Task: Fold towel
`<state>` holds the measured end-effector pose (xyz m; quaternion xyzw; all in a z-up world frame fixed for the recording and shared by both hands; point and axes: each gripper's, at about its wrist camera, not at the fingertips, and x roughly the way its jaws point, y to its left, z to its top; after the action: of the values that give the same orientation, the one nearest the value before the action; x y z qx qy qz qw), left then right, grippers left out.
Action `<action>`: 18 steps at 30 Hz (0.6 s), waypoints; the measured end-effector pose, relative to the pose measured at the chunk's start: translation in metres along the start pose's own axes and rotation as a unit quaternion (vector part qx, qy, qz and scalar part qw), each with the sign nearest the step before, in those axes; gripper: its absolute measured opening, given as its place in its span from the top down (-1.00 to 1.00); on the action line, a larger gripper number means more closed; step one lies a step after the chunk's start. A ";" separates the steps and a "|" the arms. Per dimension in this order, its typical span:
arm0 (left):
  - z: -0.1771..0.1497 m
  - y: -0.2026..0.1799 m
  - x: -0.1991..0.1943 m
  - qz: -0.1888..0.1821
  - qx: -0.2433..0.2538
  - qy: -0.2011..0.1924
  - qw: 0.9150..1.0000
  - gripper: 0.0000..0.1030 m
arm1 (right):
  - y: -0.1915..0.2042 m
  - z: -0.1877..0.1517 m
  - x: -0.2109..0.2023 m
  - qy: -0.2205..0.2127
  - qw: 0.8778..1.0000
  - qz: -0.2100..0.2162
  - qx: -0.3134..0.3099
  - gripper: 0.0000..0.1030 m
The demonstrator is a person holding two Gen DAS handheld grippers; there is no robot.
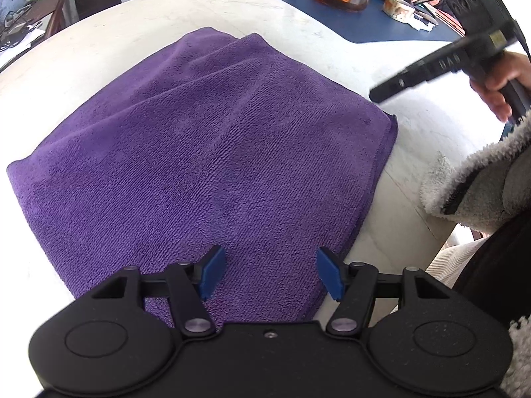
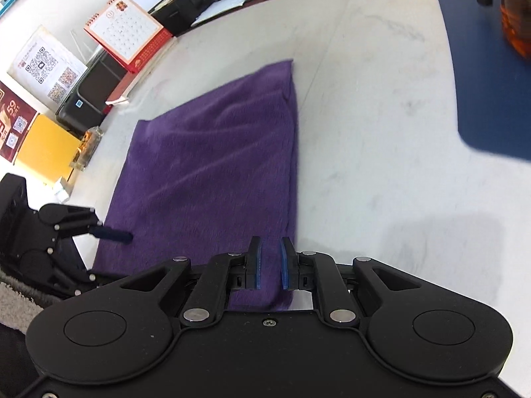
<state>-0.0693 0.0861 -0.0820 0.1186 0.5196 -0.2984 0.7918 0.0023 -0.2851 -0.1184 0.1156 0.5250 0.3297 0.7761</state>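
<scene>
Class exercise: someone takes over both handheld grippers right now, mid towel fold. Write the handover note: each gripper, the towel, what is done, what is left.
Left gripper: jaws open above the near edge of the purple towel, holding nothing.
Right gripper: jaws a narrow gap apart, empty, over the towel's near right corner.
Towel: lies on the white table, apparently already folded at least once, a few wrinkles.
Left: probably one more fold, then smooth it flat.

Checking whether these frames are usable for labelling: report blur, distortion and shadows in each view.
Left wrist view: the towel weave is sharp, the right claw slightly smeared, and fisheye bends the table edge. Right wrist view: the towel and blue mat are motion-blurred, only this claw is crisp, and a soft shadow falls on the table.
</scene>
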 end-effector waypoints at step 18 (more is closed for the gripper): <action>0.000 0.000 0.002 0.005 0.011 0.006 1.000 -0.20 | 0.014 -0.013 0.002 0.011 0.998 0.054 -0.009 0.62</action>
<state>-0.0693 0.0853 -0.0839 0.1318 0.5205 -0.2994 0.7887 -0.0143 -0.2752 -0.1181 0.1328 0.5238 0.3771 0.7522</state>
